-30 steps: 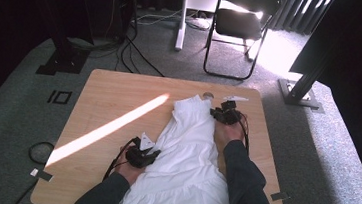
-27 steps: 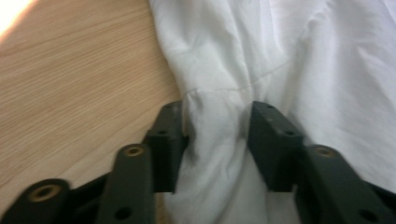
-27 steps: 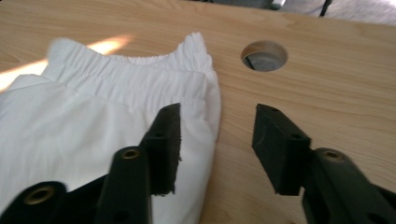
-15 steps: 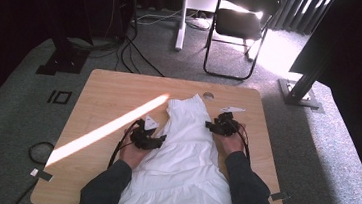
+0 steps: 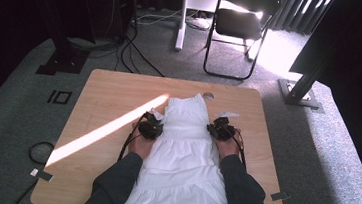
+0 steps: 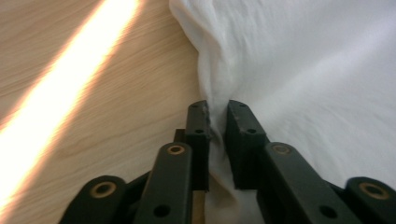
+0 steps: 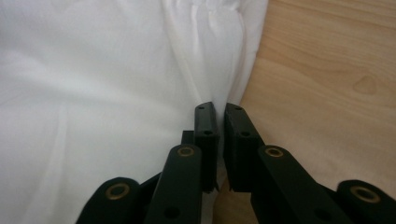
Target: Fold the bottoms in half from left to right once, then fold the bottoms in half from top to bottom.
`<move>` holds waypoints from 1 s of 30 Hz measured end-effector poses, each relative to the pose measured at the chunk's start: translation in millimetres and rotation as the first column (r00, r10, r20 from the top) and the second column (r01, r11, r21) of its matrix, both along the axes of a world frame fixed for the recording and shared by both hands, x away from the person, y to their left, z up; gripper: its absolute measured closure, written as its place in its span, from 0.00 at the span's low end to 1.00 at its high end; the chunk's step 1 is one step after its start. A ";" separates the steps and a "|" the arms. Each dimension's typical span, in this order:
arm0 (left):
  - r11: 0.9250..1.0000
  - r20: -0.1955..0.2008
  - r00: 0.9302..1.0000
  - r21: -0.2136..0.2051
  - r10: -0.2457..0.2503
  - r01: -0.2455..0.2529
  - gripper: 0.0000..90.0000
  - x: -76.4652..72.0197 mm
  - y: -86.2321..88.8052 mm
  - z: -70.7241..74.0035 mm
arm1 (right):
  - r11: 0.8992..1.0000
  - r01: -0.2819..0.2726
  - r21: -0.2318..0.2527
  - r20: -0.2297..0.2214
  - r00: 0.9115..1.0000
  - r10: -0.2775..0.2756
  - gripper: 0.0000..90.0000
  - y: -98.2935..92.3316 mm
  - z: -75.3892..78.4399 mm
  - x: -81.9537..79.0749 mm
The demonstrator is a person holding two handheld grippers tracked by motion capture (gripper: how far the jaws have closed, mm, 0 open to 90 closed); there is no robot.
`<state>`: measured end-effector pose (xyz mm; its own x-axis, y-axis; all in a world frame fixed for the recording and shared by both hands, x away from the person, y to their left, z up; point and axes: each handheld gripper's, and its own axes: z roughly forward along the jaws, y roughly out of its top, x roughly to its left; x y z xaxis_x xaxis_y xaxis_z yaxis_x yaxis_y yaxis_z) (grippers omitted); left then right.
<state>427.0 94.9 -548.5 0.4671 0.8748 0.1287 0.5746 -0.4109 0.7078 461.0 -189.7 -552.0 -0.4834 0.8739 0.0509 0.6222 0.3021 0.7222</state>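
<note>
Two hand-held grippers worked on one white dress (image 5: pixel 183 157), which lay flat along the middle of the worktop (image 5: pixel 104 99), its narrow top toward the upper centre of the high view and its wide skirt running off the bottom edge between the person's two forearms.

Left hand-held gripper (image 5: pixel 152 128) sat at the dress's left edge, just left of centre in the high view. In the left gripper view its jaws had just been closing and stood nearly together with a raised fold of the dress (image 6: pixel 280 70) pinched between them, at the point where cloth met bare wood (image 6: pixel 93 116).

Right hand-held gripper (image 5: pixel 220 129) sat at the dress's right edge, just right of centre in the high view, roughly level with the other. In the right gripper view its jaws had also just been closing and were pressed on a gathered fold of the dress (image 7: pixel 93 93) at its hem side, with bare worktop (image 7: pixel 327 93) to the right of the frame.

One band of sunlight (image 5: pixel 106 130) crossed the worktop diagonally from lower left toward the dress top. One folding chair (image 5: pixel 239 27) stood on the carpet at the upper centre, well apart from the worktop.
</note>
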 end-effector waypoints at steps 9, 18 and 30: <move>0.995 -0.044 0.996 -0.070 -0.075 0.072 0.92 -47.9 20.5 -0.8 | 0.998 -0.055 -0.005 -0.009 0.998 0.055 0.95 4.5 -0.8 -57.4; 0.988 -0.057 0.989 -0.086 -0.135 0.130 0.93 -95.4 33.3 -2.0 | 0.993 -0.110 0.032 -0.039 0.993 0.111 0.94 3.7 -2.2 -107.5; 0.989 -0.050 0.989 -0.059 -0.142 0.139 0.89 -96.3 32.7 -1.4 | 0.995 -0.079 0.062 0.006 0.997 0.078 0.48 -3.7 17.3 -90.9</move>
<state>330.6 127.7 -549.8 0.5908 0.8050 0.0536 0.5516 -0.4515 0.7013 370.1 -193.4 -534.7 -0.5506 0.8285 0.1018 0.5956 0.3045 0.7433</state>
